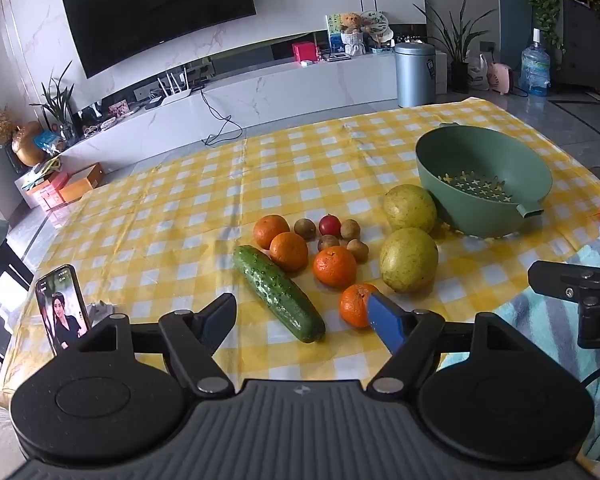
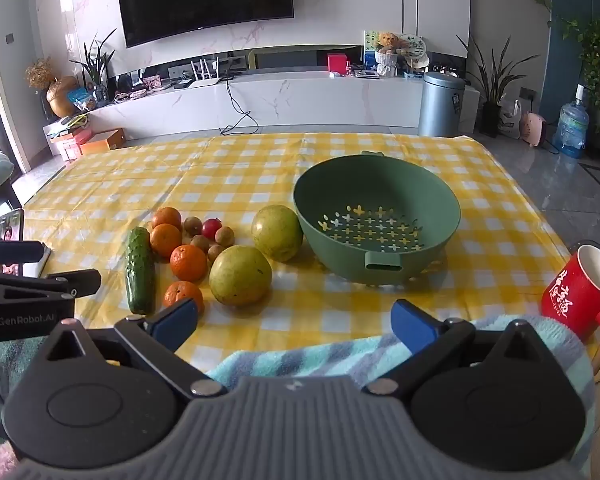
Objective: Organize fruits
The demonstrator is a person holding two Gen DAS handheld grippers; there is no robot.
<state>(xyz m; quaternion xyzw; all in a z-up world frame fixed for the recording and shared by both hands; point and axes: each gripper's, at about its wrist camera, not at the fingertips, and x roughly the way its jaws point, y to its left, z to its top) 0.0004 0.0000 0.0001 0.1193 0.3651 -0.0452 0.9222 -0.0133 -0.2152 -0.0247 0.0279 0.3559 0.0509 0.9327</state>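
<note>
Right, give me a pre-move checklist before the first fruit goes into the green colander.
1. Green plastic colander empty and upright on the yellow checked tablecloth: ok.
2. Left gripper open, nothing between its jaws: ok.
3. Right gripper open, nothing held: ok.
4. Fruit all outside the colander: four small oranges, two large yellow-green round fruits, the small brown and red fruits: ok.
5. Dark green bumpy cucumber lies against the oranges and may get nudged: not ok.
6. Red mug with white lettering stands clear of the colander: ok.
</note>
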